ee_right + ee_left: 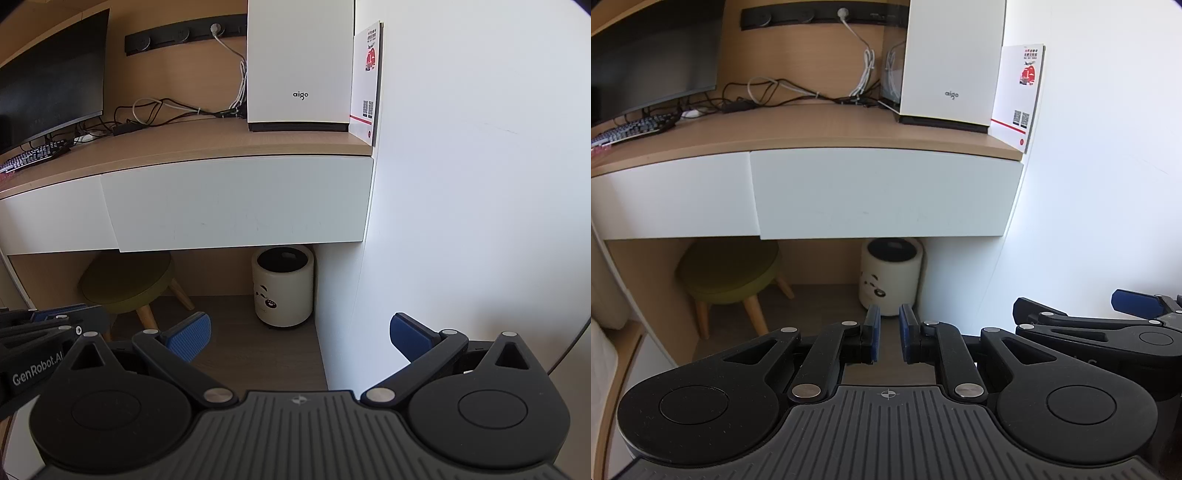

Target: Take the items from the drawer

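Two white drawer fronts sit under the wooden desk top, both closed: the right drawer [882, 192] [236, 203] and the left drawer [672, 199] [51, 221]. No drawer contents show. My left gripper [889, 325] hangs low in front of the right drawer, well short of it, its blue pads almost together with only a narrow slit and nothing between them. My right gripper [299, 332] is beside it on the right, wide open and empty. Each gripper shows in the other's view: the right gripper [1082, 304] and the left gripper [55, 317].
On the desk are a white aigo computer case [949, 62], a red-and-white card [1019, 96], a cable tangle [798, 96], a monitor [653, 55] and a keyboard [631, 129]. Below stand a green stool [731, 273] and a cream bin [890, 273]. A white wall [1108, 184] is on the right.
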The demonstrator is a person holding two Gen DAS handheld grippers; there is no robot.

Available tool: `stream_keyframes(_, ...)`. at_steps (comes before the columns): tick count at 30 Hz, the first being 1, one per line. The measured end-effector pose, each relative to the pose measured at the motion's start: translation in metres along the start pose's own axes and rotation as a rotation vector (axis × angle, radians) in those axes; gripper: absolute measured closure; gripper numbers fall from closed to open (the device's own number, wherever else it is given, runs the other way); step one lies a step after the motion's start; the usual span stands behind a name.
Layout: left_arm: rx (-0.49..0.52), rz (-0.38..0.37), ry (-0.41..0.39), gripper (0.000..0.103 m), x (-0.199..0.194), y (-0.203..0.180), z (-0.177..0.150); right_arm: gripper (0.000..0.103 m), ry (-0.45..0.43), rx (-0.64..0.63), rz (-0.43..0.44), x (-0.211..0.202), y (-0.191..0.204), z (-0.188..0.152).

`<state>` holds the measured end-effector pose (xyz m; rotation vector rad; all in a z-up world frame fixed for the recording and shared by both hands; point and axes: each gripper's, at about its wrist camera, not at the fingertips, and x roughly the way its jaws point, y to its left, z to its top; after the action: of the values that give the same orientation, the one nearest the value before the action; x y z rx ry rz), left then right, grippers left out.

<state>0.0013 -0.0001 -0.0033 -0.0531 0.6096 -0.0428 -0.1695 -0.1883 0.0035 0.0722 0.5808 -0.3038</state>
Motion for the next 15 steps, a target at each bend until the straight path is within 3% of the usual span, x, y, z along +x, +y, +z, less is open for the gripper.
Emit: stream_keyframes(15,-0.004,-0.005,0.004,0.089,0.0062,0.0059,0.0002,0.0,0.003,0.002,-0.01,0.0014,0.0006,-0.0007)
